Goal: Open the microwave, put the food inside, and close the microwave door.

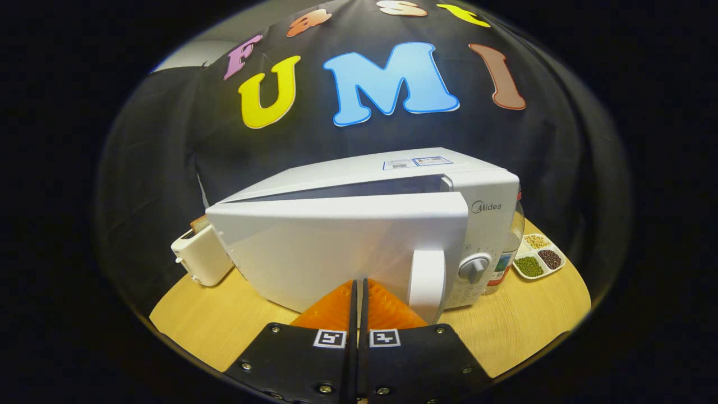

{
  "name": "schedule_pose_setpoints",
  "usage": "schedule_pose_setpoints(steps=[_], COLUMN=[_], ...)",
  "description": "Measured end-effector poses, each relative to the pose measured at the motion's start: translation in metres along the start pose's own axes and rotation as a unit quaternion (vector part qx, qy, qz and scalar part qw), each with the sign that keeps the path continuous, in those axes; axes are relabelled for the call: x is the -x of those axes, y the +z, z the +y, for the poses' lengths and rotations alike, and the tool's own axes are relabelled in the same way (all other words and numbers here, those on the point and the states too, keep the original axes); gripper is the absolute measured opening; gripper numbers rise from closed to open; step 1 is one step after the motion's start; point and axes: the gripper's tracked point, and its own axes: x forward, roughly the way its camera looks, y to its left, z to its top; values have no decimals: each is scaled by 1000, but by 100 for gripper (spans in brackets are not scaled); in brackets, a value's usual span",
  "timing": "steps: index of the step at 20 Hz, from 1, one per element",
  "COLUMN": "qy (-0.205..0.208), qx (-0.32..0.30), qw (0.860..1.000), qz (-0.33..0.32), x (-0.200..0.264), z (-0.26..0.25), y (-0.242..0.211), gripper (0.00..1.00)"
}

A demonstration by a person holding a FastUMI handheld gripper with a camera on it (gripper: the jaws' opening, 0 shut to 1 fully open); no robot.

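A white microwave [482,191] stands on a round wooden table [213,320]. Its door [325,247] hangs a little ajar, swung out toward me on the handle side, with a dark gap along its top edge. The white vertical handle [426,283] is on the door's right side, beside the control panel and round knob [474,268]. My gripper [359,282] is shut, fingers pressed together with nothing between them, tips against or just short of the door's front, left of the handle. The inside of the microwave is hidden.
A white toaster [201,253] holding a slice of bread stands left of the microwave. A glass jar [507,252] stands behind its right side, and a white divided dish [538,255] of beans and grains lies farther right near the table's edge.
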Motion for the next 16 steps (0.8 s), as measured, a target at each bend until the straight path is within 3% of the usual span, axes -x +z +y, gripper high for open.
schedule_pose_setpoints(steps=[7, 16], qy=[-7, -4], qx=[-34, 12], qw=[999, 1000], qz=[-7, -14], x=[-20, -30], z=[-13, -16], y=[16, 19], gripper=[1, 1])
